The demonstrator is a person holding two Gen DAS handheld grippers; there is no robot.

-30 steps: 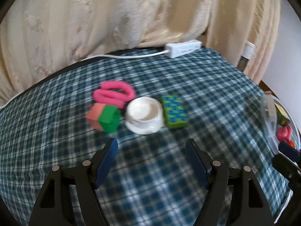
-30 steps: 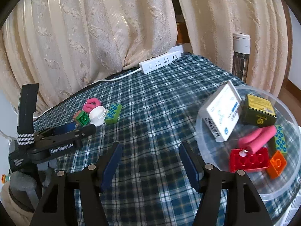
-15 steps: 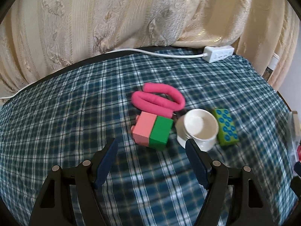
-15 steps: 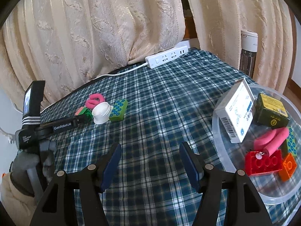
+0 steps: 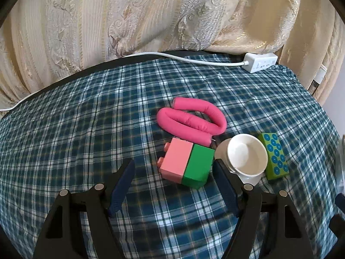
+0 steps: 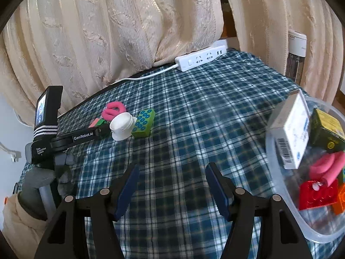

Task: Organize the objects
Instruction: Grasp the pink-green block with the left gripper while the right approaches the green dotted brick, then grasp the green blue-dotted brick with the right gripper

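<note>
Sorting looks partly done: boxes, bricks and a pink roll already lie in the clear tub [image 6: 280, 185], while four pieces wait on the plaid cloth [image 5: 86, 129], the pink-green brick [image 5: 186, 165] just ahead of the empty, wide-spread left gripper [image 5: 173, 168], right gripper [image 6: 172, 172] likewise empty.

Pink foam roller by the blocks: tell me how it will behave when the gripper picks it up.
The pink foam roller lies bent into loops, so it is probably bendy rather than stiff and may sag or uncurl when lifted. Its padded look suggests it is light and would squash under the pads. One end touches the pink-and-green block, which might get nudged.
</note>
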